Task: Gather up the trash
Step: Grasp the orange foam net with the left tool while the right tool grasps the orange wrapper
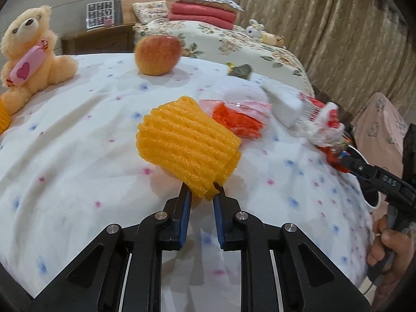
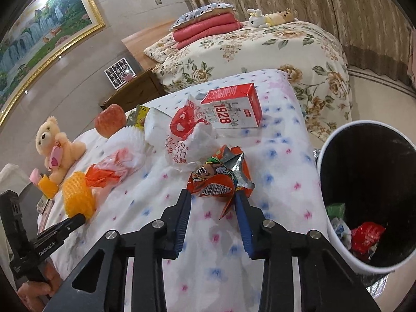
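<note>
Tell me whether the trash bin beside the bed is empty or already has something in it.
Not empty. The trash bin already holds a red wrapper, something green and other crumpled scraps at its bottom; most of the inside is bare.

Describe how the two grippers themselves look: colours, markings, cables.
Both are black linkage frames with silver pivot bolts and blue ribbed finger pads. The left gripper reads "GenRobot.AI" in white on its side in the right wrist view. The right gripper shows white "DAS" lettering and a white cable in the left view. Bare hands hold both.
</note>
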